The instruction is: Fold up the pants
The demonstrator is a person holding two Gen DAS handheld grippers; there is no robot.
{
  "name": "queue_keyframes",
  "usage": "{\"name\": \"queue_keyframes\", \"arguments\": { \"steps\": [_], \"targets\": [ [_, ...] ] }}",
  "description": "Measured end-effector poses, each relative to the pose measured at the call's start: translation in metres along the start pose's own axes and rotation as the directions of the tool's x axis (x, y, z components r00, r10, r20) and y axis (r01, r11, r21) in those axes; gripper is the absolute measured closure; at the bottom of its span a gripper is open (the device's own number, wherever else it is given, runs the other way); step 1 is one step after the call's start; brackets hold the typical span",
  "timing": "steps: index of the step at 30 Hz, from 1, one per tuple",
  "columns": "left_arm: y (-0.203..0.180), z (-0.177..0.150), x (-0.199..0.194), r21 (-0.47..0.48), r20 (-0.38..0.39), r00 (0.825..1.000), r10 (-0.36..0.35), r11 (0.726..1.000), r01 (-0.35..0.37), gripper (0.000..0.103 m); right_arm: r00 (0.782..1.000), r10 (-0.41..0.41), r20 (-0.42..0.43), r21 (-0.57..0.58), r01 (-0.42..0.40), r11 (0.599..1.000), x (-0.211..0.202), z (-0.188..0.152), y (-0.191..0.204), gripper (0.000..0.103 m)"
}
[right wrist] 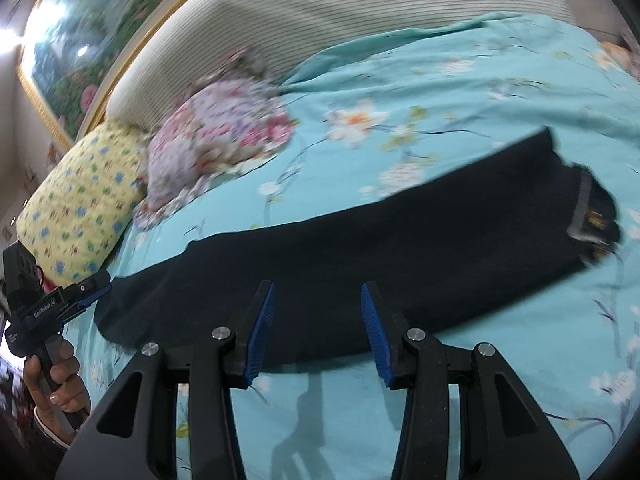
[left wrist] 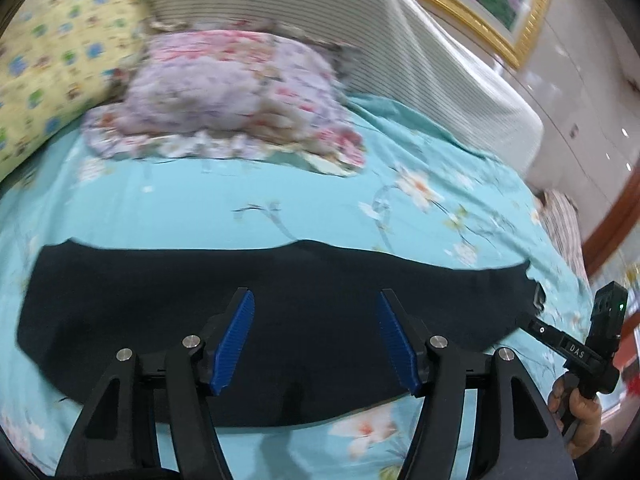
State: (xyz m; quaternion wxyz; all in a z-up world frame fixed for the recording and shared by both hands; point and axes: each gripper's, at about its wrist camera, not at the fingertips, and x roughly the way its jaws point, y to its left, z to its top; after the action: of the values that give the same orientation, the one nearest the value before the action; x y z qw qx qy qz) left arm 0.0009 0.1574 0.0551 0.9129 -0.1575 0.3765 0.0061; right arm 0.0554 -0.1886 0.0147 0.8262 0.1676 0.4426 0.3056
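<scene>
Dark pants [left wrist: 280, 312] lie flat in a long strip across the bed [left wrist: 200, 208], waistband toward three o'clock, and both the left gripper [left wrist: 316, 336] and right gripper [right wrist: 318, 330] hover spread and empty above the near edge, likely lining up the next fold.

The floral pillow [left wrist: 224, 92] was smeared by motion blur; the framed painting [right wrist: 80, 40] ran off the edge. The pants' [left wrist: 200, 312] near hem hid behind gripper fingers.
</scene>
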Motion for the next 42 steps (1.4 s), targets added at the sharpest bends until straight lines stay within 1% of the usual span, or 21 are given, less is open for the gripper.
{"name": "queue_keyframes", "arguments": {
  "steps": [3,6,9,12,13,14,15,18,22,27,28,30,32,37,38,39,40,41,42],
  "targets": [
    [-0.021,0.002,0.014,0.041,-0.032,0.999,-0.017,0.999,0.019,0.038,0.999,-0.026,0.026,0.045,0.025,0.999,-0.013,-0.003,-0.019,0.053],
    [-0.047,0.004,0.030,0.089,-0.070,0.997,-0.043,0.995,0.049,0.038,0.998,-0.051,0.041,0.085,0.047,0.995,-0.024,-0.008,-0.036,0.052],
    [-0.072,0.007,0.045,0.136,-0.109,0.991,-0.079,0.986,0.093,0.038,0.995,-0.080,0.056,0.138,0.072,0.988,-0.033,-0.012,-0.057,0.052],
    [-0.103,0.010,0.061,0.196,-0.145,0.984,-0.102,0.972,0.130,0.038,0.991,-0.109,0.072,0.175,0.095,0.980,-0.040,-0.012,-0.072,0.052],
    [-0.112,0.010,0.066,0.209,-0.156,0.982,-0.110,0.968,0.142,0.038,0.989,-0.121,0.081,0.184,0.104,0.977,-0.043,-0.011,-0.077,0.051],
    [-0.119,0.011,0.071,0.220,-0.168,0.979,-0.119,0.963,0.155,0.038,0.988,-0.127,0.089,0.194,0.108,0.975,-0.045,-0.010,-0.081,0.048],
    [-0.127,0.012,0.076,0.230,-0.182,0.975,-0.129,0.958,0.170,0.038,0.987,-0.130,0.095,0.203,0.109,0.973,-0.047,-0.009,-0.085,0.046],
    [-0.151,0.016,0.091,0.264,-0.221,0.963,-0.153,0.942,0.210,0.038,0.983,-0.142,0.114,0.225,0.113,0.968,-0.052,-0.005,-0.094,0.045],
    [-0.180,0.018,0.108,0.311,-0.266,0.948,-0.175,0.915,0.256,0.038,0.981,-0.152,0.118,0.272,0.116,0.955,-0.053,-0.002,-0.110,0.045],
    [-0.217,0.021,0.129,0.380,-0.311,0.931,-0.193,0.872,0.308,0.038,0.980,-0.158,0.123,0.324,0.111,0.939,-0.053,0.000,-0.129,0.045],
    [-0.225,0.022,0.135,0.395,-0.323,0.926,-0.196,0.861,0.320,0.038,0.979,-0.159,0.124,0.333,0.110,0.936,-0.052,0.002,-0.133,0.045],
    [-0.237,0.023,0.146,0.407,-0.351,0.915,-0.199,0.847,0.341,0.038,0.980,-0.157,0.122,0.351,0.105,0.931,-0.049,0.004,-0.139,0.045],
    [-0.250,0.024,0.163,0.413,-0.391,0.898,-0.202,0.833,0.367,0.038,0.981,-0.152,0.124,0.375,0.095,0.922,-0.045,0.007,-0.146,0.045],
    [-0.278,0.024,0.199,0.435,-0.458,0.869,-0.185,0.806,0.402,0.038,0.980,-0.140,0.139,0.376,0.079,0.923,-0.037,0.013,-0.149,0.045],
    [-0.285,0.024,0.207,0.438,-0.476,0.859,-0.186,0.797,0.415,0.038,0.980,-0.139,0.140,0.373,0.078,0.924,-0.036,0.013,-0.150,0.050],
    [-0.290,0.024,0.212,0.441,-0.488,0.853,-0.186,0.791,0.425,0.038,0.980,-0.146,0.135,0.374,0.086,0.923,-0.034,0.013,-0.151,0.059],
    [-0.298,0.023,0.219,0.451,-0.499,0.847,-0.182,0.780,0.433,0.038,0.980,-0.154,0.128,0.381,0.095,0.920,-0.033,0.013,-0.153,0.066],
    [-0.304,0.022,0.224,0.459,-0.505,0.845,-0.177,0.774,0.436,0.038,0.980,-0.154,0.126,0.391,0.093,0.916,-0.032,0.013,-0.158,0.082],
    [-0.309,0.021,0.229,0.464,-0.513,0.841,-0.173,0.768,0.441,0.039,0.982,-0.144,0.125,0.406,0.082,0.910,-0.032,0.012,-0.163,0.087]
  ]
}}
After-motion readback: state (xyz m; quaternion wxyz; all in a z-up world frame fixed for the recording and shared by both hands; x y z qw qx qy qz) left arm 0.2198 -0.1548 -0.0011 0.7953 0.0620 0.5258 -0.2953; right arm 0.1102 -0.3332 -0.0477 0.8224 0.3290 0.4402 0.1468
